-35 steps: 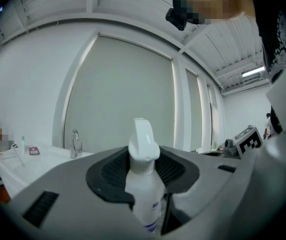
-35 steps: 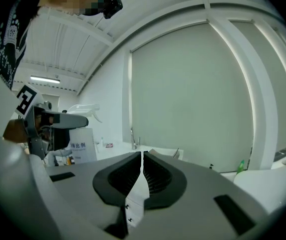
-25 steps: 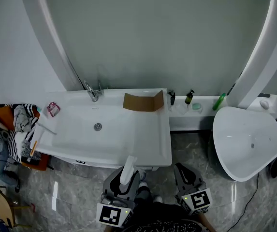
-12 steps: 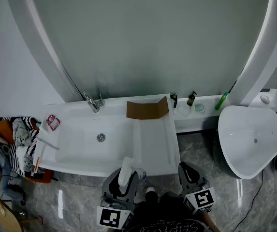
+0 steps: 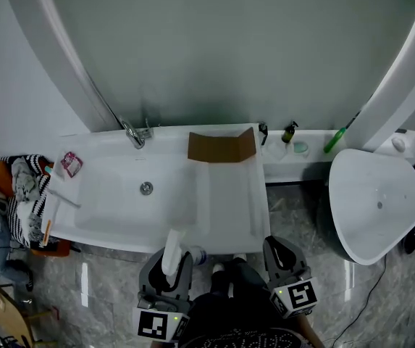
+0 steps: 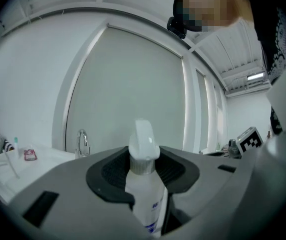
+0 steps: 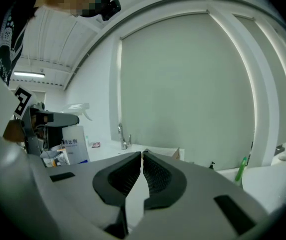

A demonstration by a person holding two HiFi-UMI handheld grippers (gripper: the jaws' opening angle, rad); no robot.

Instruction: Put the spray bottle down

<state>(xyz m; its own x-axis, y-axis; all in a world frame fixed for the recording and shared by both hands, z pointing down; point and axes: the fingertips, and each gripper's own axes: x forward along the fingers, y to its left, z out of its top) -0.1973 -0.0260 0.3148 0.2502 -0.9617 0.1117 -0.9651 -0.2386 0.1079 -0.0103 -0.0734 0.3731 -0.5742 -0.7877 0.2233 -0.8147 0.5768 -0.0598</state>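
Head view: spray bottle (image 5: 172, 243) upright in left gripper (image 5: 168, 268), at the near rim of the sink (image 5: 120, 212), apparently clear of any surface, so not yet set down; right gripper (image 5: 278, 246) alongside, idle.
Left gripper view: pads clamped on the bottle's body below the nozzle, keeping it vertical for placing.
Right gripper view: jaws closed together, nothing between, no part in the carry.

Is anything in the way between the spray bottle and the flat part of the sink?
Nothing visible is. The left gripper holds the spray bottle near the front edge of the sink; the flat part ahead is bare, and the cardboard stands at its back.
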